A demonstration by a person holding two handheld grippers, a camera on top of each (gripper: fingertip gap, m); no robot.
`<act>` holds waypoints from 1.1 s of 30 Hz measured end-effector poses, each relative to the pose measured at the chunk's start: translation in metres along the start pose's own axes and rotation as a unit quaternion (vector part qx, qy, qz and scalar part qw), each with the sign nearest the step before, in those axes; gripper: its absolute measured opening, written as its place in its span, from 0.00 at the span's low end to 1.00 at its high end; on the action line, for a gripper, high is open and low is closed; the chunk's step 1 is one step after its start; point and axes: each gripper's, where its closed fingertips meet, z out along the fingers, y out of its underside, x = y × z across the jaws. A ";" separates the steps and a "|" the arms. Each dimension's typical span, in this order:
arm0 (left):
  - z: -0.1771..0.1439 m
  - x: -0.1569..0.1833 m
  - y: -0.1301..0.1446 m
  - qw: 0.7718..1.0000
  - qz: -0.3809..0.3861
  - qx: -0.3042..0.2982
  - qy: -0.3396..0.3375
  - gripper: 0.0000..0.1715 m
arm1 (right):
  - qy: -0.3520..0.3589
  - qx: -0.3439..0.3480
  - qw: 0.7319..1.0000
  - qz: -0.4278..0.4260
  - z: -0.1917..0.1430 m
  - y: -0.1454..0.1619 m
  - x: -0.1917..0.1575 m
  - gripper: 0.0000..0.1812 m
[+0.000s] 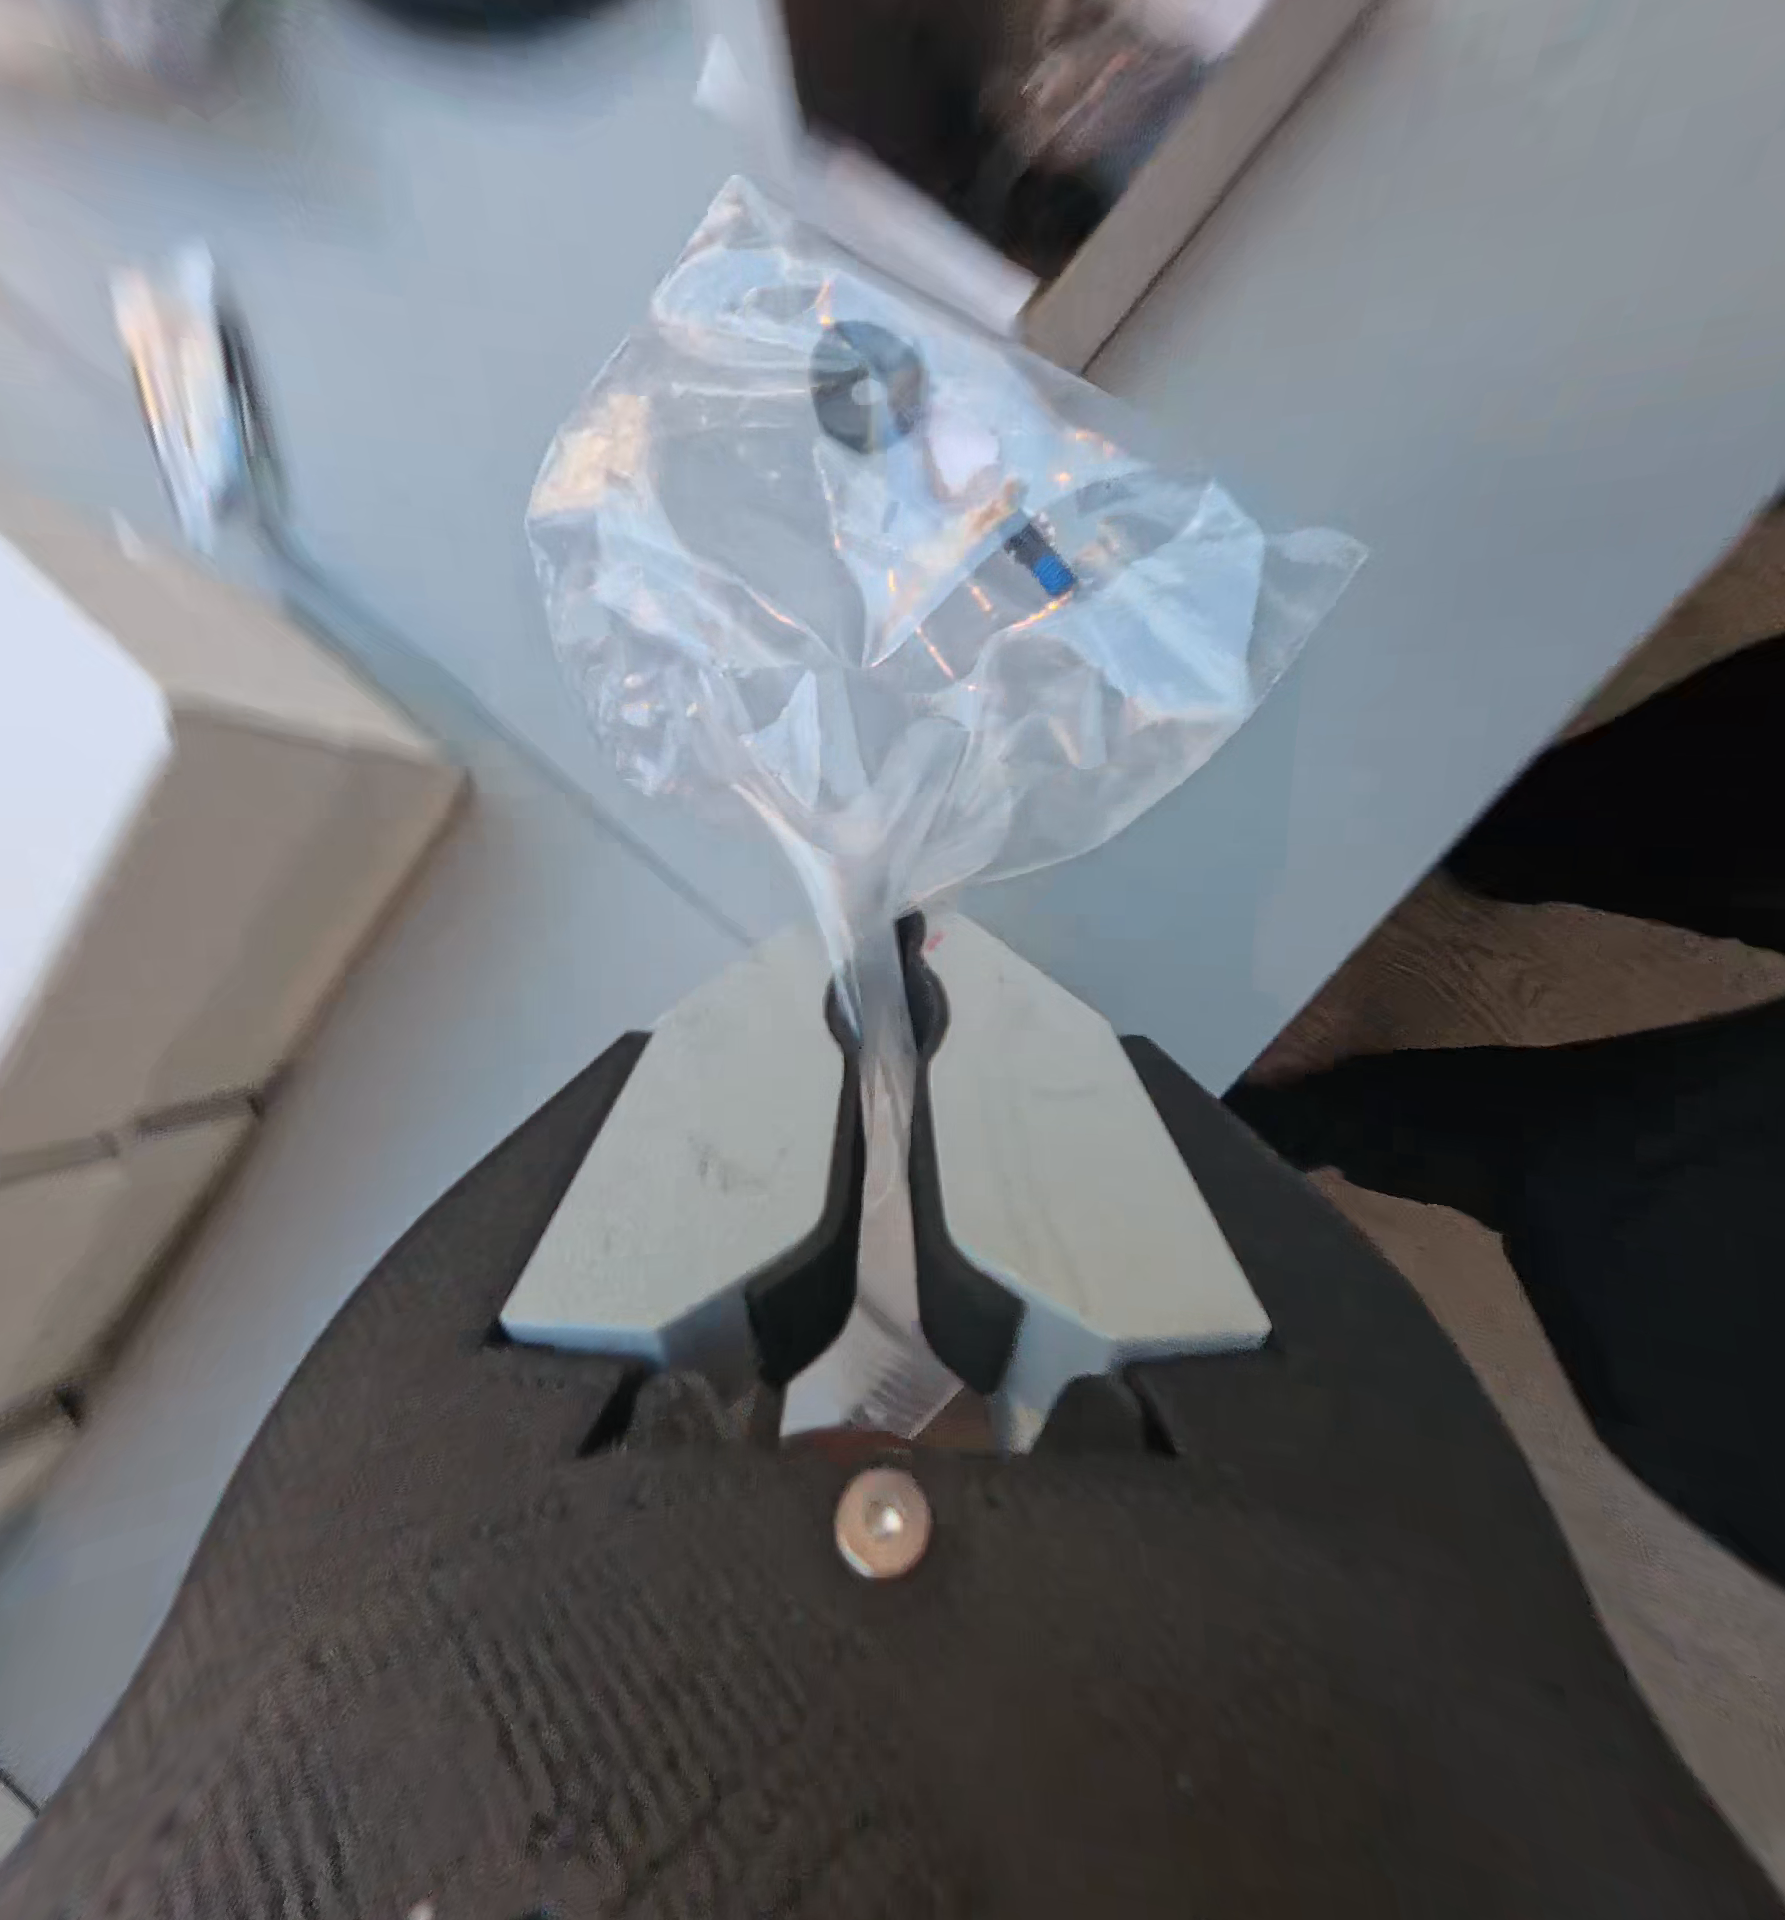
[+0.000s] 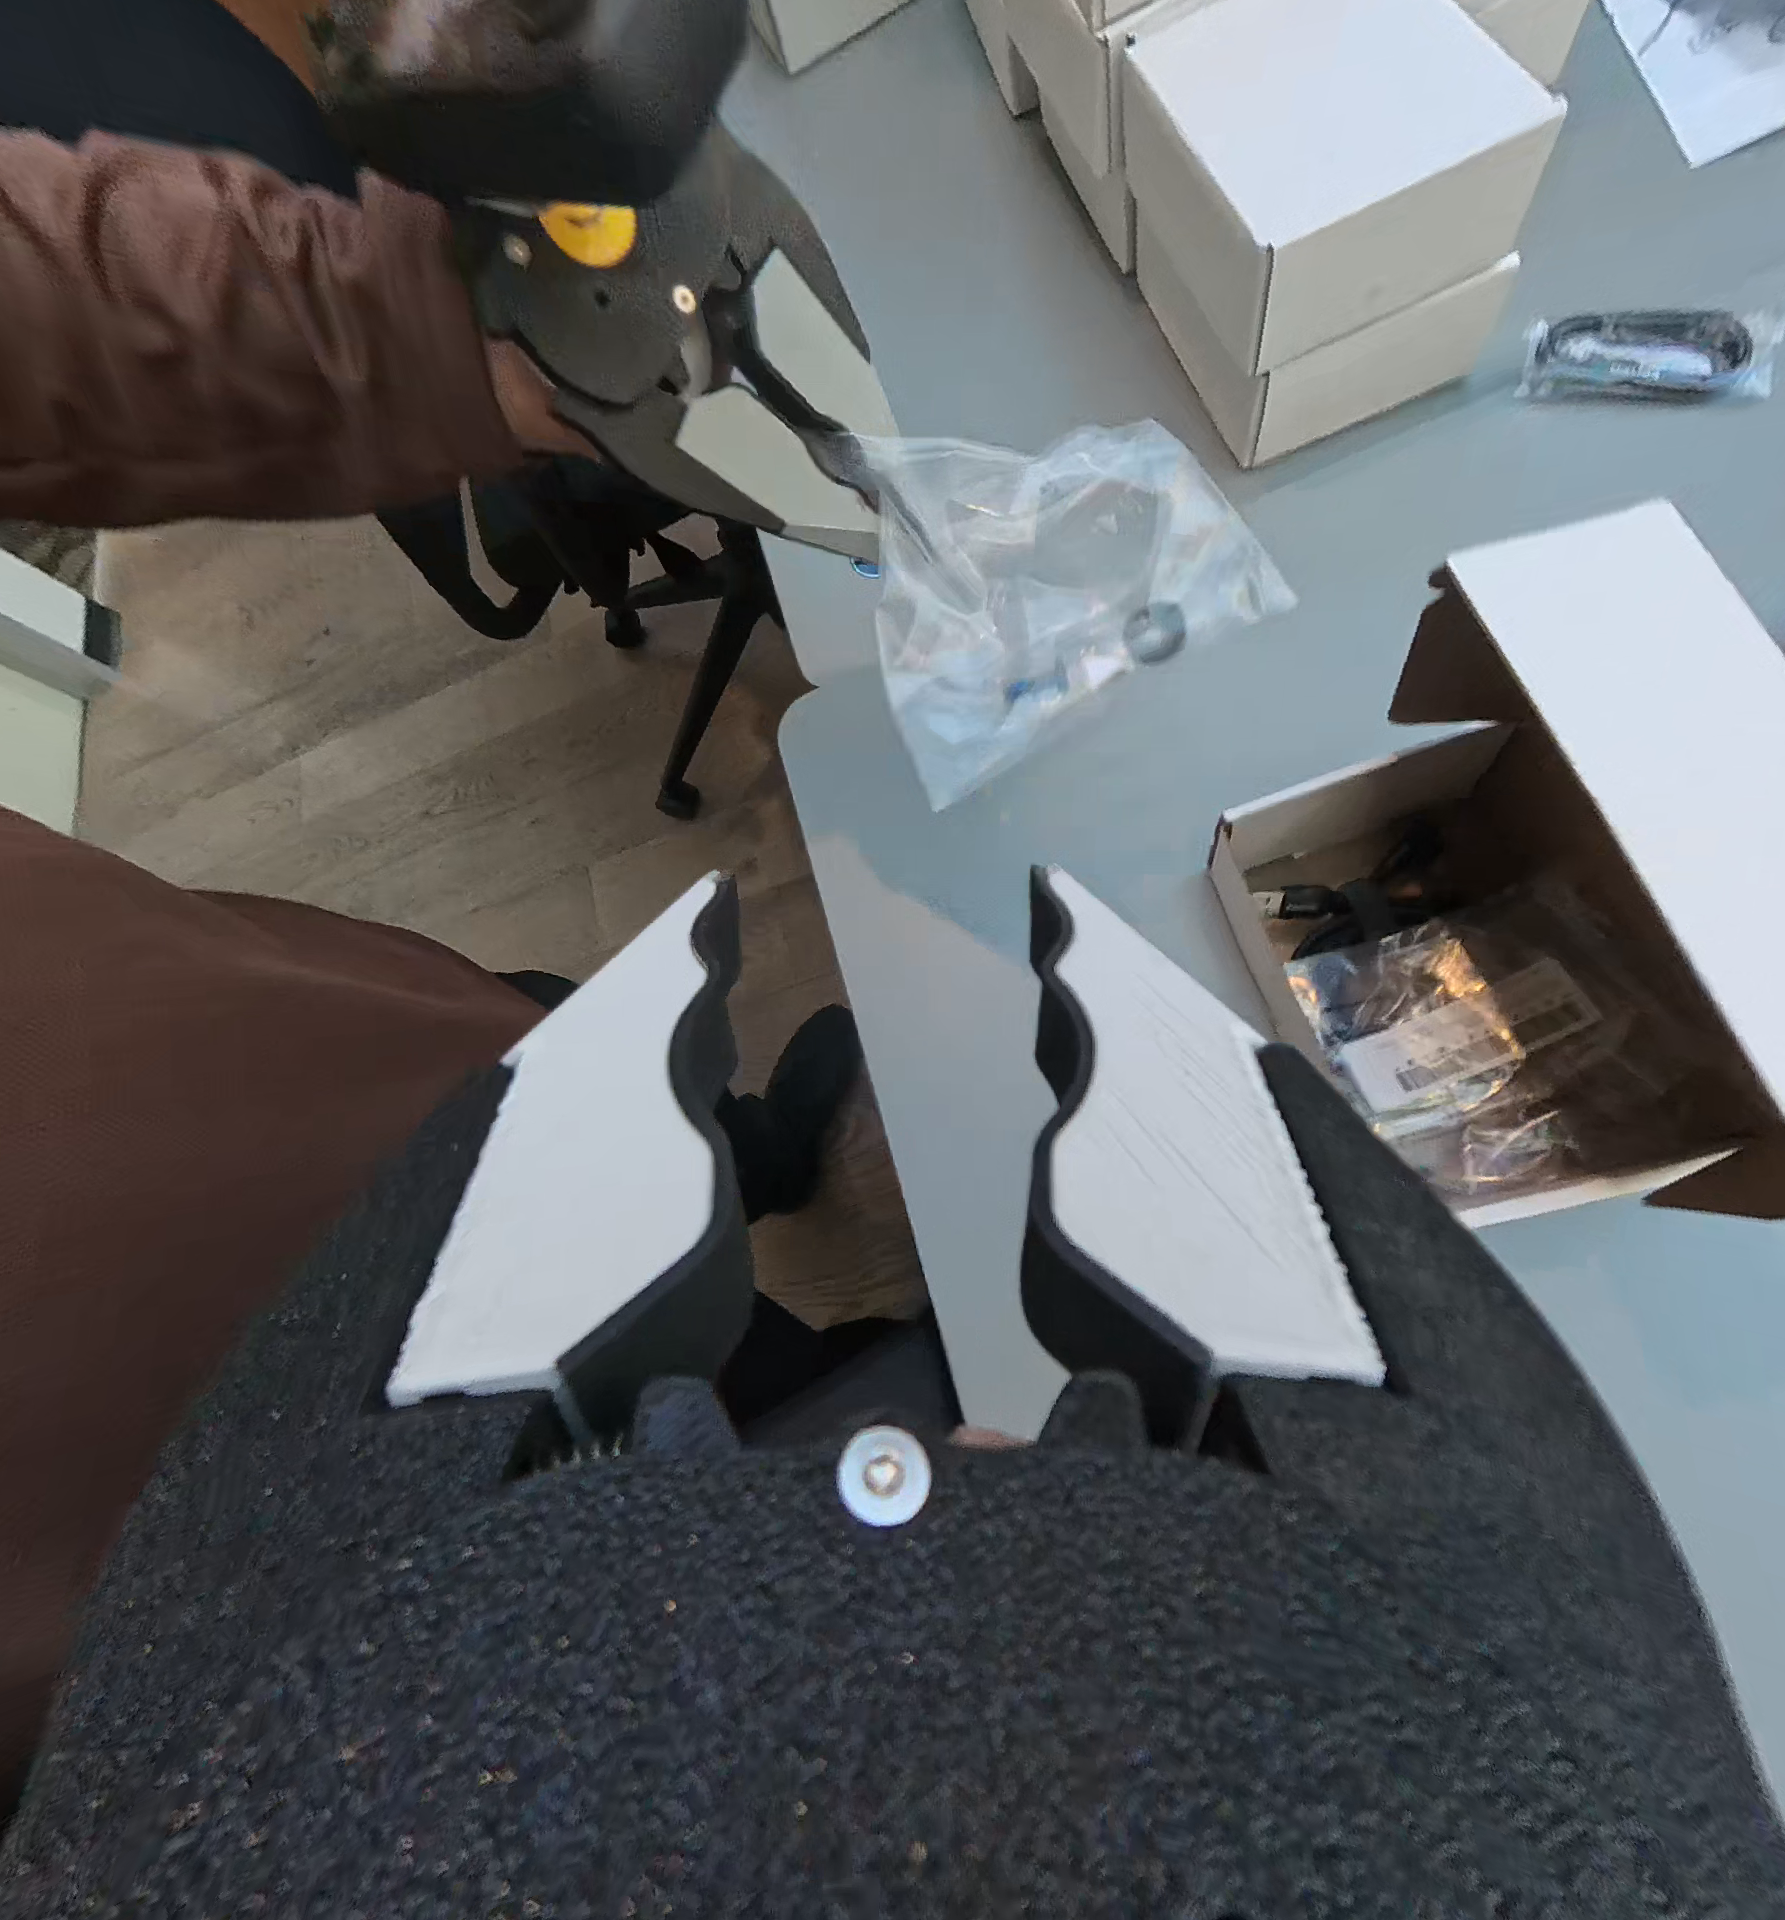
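My left gripper [image 1: 893, 940] is shut on the bunched corner of a clear plastic bag [image 1: 867, 582] and holds it in the air above the grey table [image 1: 1439, 364]. Inside the bag are a black ring [image 1: 865, 400] and a small blue-tipped part [image 1: 1049, 566]. In the right wrist view the same bag [image 2: 1054, 592] hangs from the left gripper [image 2: 857, 488], held by a person's brown-sleeved arm [image 2: 161, 322]. My right gripper [image 2: 883, 894] is open and empty over the table's near edge, below the bag. An open white cardboard box [image 2: 1594, 852] holding bagged parts [image 2: 1428, 1049] and a black cable lies to its right.
Several closed white boxes [image 2: 1324, 197] are stacked at the back of the table, with a bagged black cable [image 2: 1646, 353] beside them and a printed sheet [image 2: 1740, 62] at the far right. A black office chair base [image 2: 659, 603] stands on the wooden floor on the left. Tip to tip, the grippers are about 20 centimeters apart.
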 end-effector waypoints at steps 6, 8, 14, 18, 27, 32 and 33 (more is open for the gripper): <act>-0.084 0.061 -0.083 0.950 0.252 0.127 0.130 0.00 | 0.033 -0.042 0.980 -0.190 -0.007 -0.029 -0.010 0.45; -0.112 0.070 -0.109 0.930 0.297 0.160 0.144 0.00 | 0.032 -0.054 0.970 -0.237 -0.008 -0.036 -0.017 0.51; -0.174 0.090 -0.162 0.886 0.253 0.271 0.277 0.00 | -0.061 -0.022 0.972 -0.224 -0.012 -0.052 -0.053 0.30; -0.179 0.093 -0.171 0.864 0.162 0.315 0.358 0.00 | -0.072 0.001 0.975 -0.208 -0.019 -0.053 -0.058 0.03; -0.166 0.054 -0.177 0.910 0.051 0.284 0.296 0.29 | -0.082 0.008 0.994 -0.075 -0.027 -0.029 -0.036 0.00; -0.192 0.050 -0.194 0.928 0.085 0.276 0.233 0.39 | -0.113 0.046 0.992 0.024 -0.035 -0.029 -0.019 0.00; -0.184 0.059 -0.193 0.935 0.118 0.251 0.222 0.44 | -0.127 0.057 0.990 0.022 -0.038 -0.033 -0.024 0.00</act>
